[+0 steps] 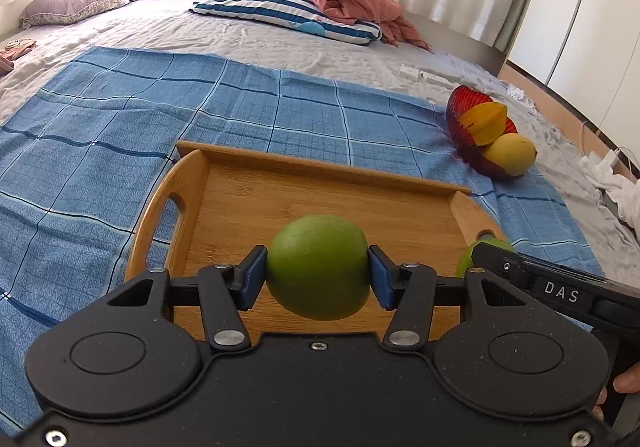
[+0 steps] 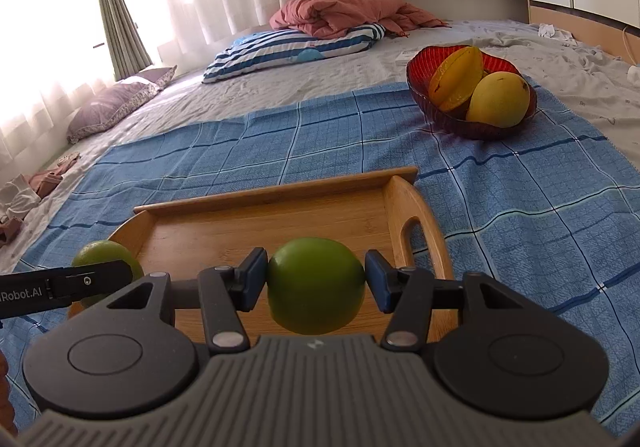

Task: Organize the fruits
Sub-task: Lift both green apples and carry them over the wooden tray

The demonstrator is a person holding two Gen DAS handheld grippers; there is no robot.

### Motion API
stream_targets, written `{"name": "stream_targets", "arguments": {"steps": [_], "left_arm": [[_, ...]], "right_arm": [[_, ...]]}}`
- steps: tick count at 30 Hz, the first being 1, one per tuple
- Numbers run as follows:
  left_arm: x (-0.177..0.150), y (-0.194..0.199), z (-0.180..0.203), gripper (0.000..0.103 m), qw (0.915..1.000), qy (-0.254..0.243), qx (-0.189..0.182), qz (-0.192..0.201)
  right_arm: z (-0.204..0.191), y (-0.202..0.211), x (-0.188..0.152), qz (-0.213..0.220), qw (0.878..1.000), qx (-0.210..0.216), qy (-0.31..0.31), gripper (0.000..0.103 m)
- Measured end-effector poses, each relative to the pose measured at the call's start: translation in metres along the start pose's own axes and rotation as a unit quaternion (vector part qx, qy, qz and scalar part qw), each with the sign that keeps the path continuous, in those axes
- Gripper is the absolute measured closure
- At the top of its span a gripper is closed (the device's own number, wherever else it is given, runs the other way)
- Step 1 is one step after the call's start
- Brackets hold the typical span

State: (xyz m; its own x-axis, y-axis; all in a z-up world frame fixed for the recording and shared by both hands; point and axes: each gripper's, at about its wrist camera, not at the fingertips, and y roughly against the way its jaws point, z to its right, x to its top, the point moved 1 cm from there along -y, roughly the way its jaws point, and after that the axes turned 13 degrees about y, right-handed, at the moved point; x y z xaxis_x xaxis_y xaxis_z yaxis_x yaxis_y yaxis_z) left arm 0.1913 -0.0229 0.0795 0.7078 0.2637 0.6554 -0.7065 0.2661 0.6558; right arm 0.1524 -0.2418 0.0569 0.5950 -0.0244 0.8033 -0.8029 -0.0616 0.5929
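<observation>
Green fruit (image 1: 318, 267) clamped between left gripper (image 1: 318, 277) fingers (image 1: 252, 277)

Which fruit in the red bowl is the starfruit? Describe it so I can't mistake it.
On the far right of the blue checked cloth sits the red bowl. It holds two yellow fruits. The starfruit is the ridged, orange-yellow one at the back, unlike the smooth rounded mango.

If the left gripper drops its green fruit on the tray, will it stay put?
Probably rolls: the green fruit looks round and smooth. The tray is flat, but its raised rim should catch it. The skin looks glossy, so the pads may slip.
</observation>
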Motion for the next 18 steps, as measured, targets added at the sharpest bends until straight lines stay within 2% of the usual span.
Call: {"name": "stream_targets", "arguments": {"steps": [10,18], "left_arm": [[-0.006,-0.029,-0.003,0.052,0.9996,0.003,0.018,-0.023],[-0.013,-0.038,-0.007,0.052,0.9991,0.007,0.025,-0.034]], "right_arm": [[0.000,-0.026,-0.007,-0.038,0.999,0.003,0.001,0.046],[-0.008,-0.027,-0.008,-0.035,0.999,0.003,0.016,0.046]]}}
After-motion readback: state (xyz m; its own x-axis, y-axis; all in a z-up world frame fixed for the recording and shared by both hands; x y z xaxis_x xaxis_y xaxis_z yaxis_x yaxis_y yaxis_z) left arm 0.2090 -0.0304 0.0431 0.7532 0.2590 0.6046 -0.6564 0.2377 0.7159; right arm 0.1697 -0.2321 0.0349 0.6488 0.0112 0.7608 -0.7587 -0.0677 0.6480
